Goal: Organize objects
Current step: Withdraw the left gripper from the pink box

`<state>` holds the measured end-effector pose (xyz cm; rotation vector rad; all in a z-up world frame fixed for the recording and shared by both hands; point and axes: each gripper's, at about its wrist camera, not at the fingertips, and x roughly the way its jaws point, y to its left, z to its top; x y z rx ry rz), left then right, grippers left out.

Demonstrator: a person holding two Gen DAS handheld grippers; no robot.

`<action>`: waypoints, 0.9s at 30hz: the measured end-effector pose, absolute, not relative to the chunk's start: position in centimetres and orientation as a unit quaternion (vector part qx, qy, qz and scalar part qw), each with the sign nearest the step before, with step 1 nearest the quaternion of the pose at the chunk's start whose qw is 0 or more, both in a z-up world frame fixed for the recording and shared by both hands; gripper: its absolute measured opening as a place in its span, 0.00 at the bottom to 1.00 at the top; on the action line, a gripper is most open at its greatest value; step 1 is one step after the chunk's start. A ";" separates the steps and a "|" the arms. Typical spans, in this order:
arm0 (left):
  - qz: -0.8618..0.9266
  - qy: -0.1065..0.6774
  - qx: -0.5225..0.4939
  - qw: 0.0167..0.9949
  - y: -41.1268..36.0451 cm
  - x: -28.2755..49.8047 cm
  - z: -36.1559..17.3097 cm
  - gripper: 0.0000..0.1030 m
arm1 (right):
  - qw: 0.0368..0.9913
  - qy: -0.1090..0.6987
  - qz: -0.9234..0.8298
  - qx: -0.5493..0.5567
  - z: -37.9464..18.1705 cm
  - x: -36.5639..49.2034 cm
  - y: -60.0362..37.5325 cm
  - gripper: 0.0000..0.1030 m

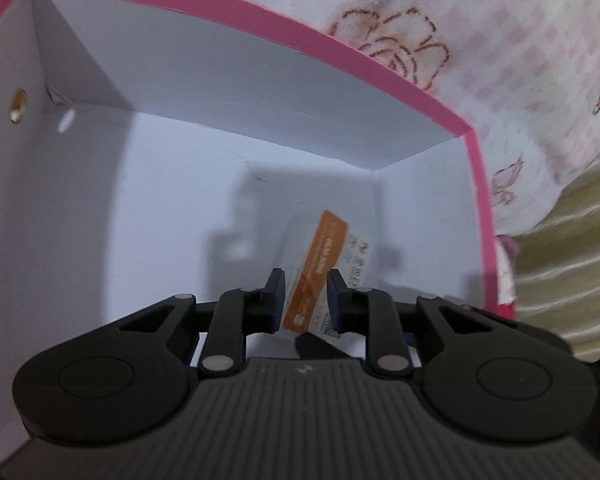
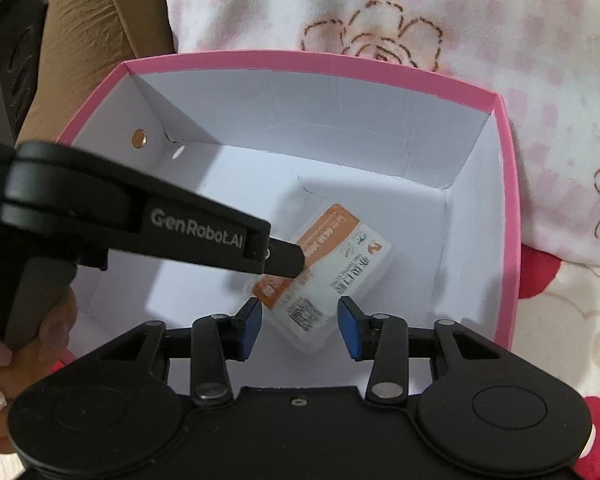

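the pack [image 2: 332,272], a clear flat packet with an orange and white label, is lying inside the pink box [image 2: 504,184], toward its right near corner, on or just above the white floor; which of the two cannot be told. its long axis is running from lower left up to the right in the right wrist view. the left gripper [image 1: 306,300] is reaching down into the box and is pinching the pack by its orange end, jaws drawn as close as they go. the right gripper [image 2: 298,324] is hanging over the box's near edge with its blue pads spread, gripping nothing; the pack is showing between them but lower down, apart from both pads. so the left gripper is nearer. the box is sitting on a pink flowered blanket [image 2: 380,12].
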<state>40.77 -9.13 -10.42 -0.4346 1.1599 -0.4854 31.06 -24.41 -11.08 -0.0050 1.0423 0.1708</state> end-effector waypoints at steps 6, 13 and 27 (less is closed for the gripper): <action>-0.240 0.575 -0.241 0.744 -9.9 41.0 -11.5 0.20 | 0.867 0.491 0.073 -0.031 -11.1 30.6 -24.5 0.47; -0.230 0.558 -0.239 0.761 -9.1 39.7 -10.9 0.19 | 0.876 0.472 0.039 -0.095 -10.8 28.5 -23.2 0.46; -0.220 0.498 -0.081 0.835 -7.5 32.1 -0.7 0.24 | 0.899 0.430 0.081 0.006 -2.5 22.8 -23.6 0.50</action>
